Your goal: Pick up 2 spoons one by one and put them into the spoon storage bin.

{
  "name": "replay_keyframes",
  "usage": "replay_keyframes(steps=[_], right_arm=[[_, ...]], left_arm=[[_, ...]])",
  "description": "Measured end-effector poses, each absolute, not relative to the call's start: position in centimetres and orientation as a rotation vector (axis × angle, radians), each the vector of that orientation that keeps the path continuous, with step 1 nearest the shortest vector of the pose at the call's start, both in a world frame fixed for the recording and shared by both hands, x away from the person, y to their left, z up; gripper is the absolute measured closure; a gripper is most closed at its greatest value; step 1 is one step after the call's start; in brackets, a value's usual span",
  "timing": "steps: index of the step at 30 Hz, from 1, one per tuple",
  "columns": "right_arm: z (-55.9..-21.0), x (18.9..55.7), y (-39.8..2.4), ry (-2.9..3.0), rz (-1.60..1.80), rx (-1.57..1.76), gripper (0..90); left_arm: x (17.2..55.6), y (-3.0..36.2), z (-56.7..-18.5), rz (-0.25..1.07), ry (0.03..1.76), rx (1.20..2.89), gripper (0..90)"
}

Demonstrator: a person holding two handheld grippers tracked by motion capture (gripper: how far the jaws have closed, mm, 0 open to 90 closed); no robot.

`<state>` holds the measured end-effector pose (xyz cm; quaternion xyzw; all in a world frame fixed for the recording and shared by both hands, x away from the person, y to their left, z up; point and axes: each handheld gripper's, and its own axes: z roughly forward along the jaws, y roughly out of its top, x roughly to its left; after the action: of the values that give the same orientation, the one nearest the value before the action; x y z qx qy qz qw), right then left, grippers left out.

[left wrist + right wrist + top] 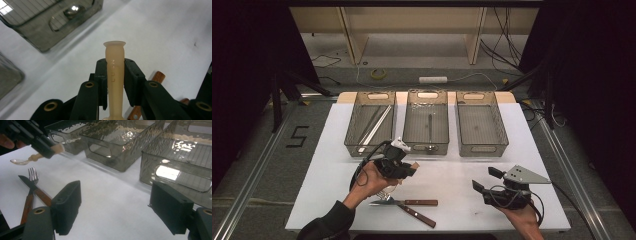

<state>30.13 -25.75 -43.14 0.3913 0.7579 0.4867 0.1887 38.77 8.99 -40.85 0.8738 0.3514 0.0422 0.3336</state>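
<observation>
Left gripper (404,167), held above the near-left part of the white tabletop (452,177), clamped on the handle of a pale plastic spoon (114,75); in the left gripper view the handle stands upright between the two black jaws, its flared end above them; in the right gripper view the spoon (35,157) lies roughly level in the air, bowl toward the person's hand (10,143), clear of the tabletop. Right gripper (489,181), at the near-right of the tabletop, jaws wide apart with nothing between them. Below the left gripper, on the tabletop: a fork (33,175) and a knife (25,181), both with brown wooden handles, the two crossing each other. Along the far edge, three smoky see-through bins side by side: left bin (371,124) holding long pale sticks; middle bin (427,122) holding a metal spoon (72,11); right bin (480,124), just beside the middle one. The plastic spoon sits nearest the front wall of the middle bin, apart from it.
</observation>
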Motion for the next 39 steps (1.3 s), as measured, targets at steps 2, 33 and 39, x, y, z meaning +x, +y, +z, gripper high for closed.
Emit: replay_keyframes(steps=[2, 33, 39], right_arm=[[-43.1, 30.1, -25.8, 2.131, 1.371, 1.101, 26.2], [-43.2, 30.2, -25.8, 2.13, 1.375, 1.099, 26.2], [-43.1, 30.1, -25.8, 2.131, 1.375, 1.098, 26.2]], left_arm=[[39.2, 9.2, -40.5, 0.123, 0.92, 2.265, 73.8], [44.6, 8.0, -37.0, 0.229, 0.943, 2.088, 73.7], [45.5, 7.8, -36.6, 0.243, 0.957, 2.067, 73.7]])
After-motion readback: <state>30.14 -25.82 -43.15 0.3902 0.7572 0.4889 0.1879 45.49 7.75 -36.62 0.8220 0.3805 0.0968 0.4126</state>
